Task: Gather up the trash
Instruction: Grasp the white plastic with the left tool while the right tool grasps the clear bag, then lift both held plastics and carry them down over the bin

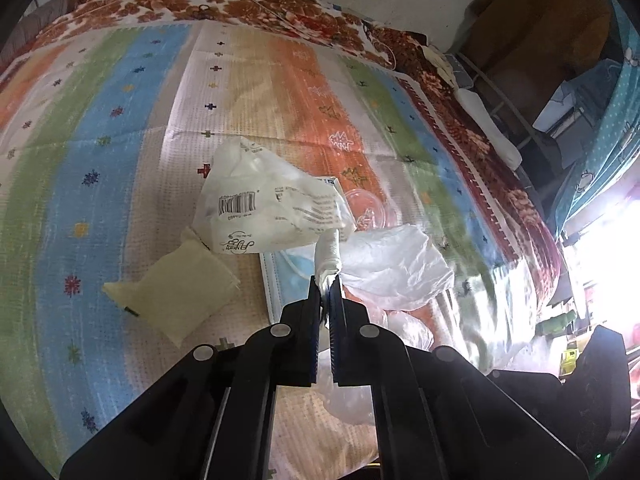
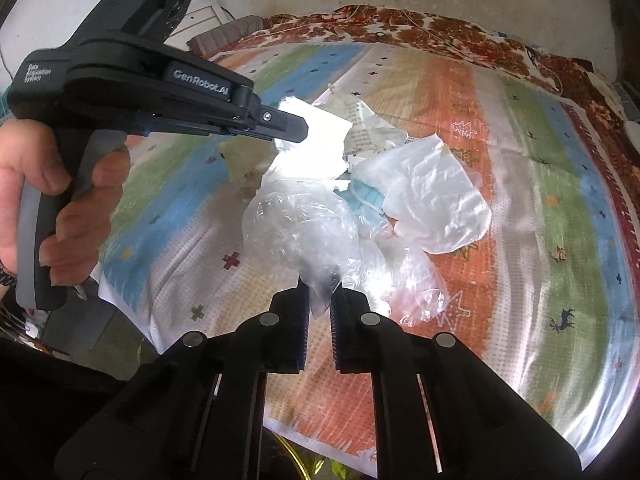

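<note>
Thin white plastic is pinched by the left hand-held gripper (image 1: 327,280): its jaws are fully closed on a twisted corner of a white printed wrapper (image 1: 264,208), which hangs just ahead of the tips. Clear crinkly film is clamped in the right hand-held gripper (image 2: 319,289), jaws nearly closed on a bunched fold of a transparent bag (image 2: 296,228) directly in front of it.

All the trash is judged very light, soft and floppy; nothing stiff except perhaps a small clear plastic cup (image 1: 366,204) beyond the left hand-held gripper, partly hidden. Film is judged slippery, so bunched or twisted folds are the best hold, not flat sheet. Tearing is a risk if both bags are tangled and pulled apart.

Still lying on the striped bed cover (image 1: 120,184): a pale yellow cloth pouch (image 1: 176,292) to the left of the left hand-held gripper, a blue face mask (image 1: 280,280) just beside its tips, a white plastic bag (image 2: 432,192) ahead-right of the right hand-held gripper. A hand (image 2: 60,208) is seen gripping the left tool's handle.
</note>
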A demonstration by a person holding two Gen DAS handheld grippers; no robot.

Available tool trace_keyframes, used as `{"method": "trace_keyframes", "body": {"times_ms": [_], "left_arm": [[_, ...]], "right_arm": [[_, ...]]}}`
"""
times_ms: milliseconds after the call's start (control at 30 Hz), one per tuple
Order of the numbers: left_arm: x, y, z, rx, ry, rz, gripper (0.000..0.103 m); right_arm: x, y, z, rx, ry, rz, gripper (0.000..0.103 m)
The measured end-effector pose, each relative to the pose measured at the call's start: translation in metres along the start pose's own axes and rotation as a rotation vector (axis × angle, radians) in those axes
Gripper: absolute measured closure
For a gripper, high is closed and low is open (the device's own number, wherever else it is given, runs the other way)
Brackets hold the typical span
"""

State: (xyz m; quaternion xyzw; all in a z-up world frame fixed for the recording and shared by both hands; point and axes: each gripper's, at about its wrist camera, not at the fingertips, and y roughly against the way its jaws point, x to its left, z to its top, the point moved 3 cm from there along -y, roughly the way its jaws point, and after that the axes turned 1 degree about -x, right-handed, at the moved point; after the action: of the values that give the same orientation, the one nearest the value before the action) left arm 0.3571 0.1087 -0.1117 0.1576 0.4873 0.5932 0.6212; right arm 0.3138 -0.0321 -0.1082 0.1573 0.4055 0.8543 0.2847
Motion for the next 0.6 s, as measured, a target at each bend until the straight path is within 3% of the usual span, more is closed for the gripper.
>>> {"method": "trace_keyframes", "body": {"times_ms": [600], "left_arm": [[0.002,0.050,-0.008,-0.061,0.045,0.030,0.100]], "right_arm": [[0.003,0.035,0.005,-0.025,-0.082,0.015,0.096]]}}
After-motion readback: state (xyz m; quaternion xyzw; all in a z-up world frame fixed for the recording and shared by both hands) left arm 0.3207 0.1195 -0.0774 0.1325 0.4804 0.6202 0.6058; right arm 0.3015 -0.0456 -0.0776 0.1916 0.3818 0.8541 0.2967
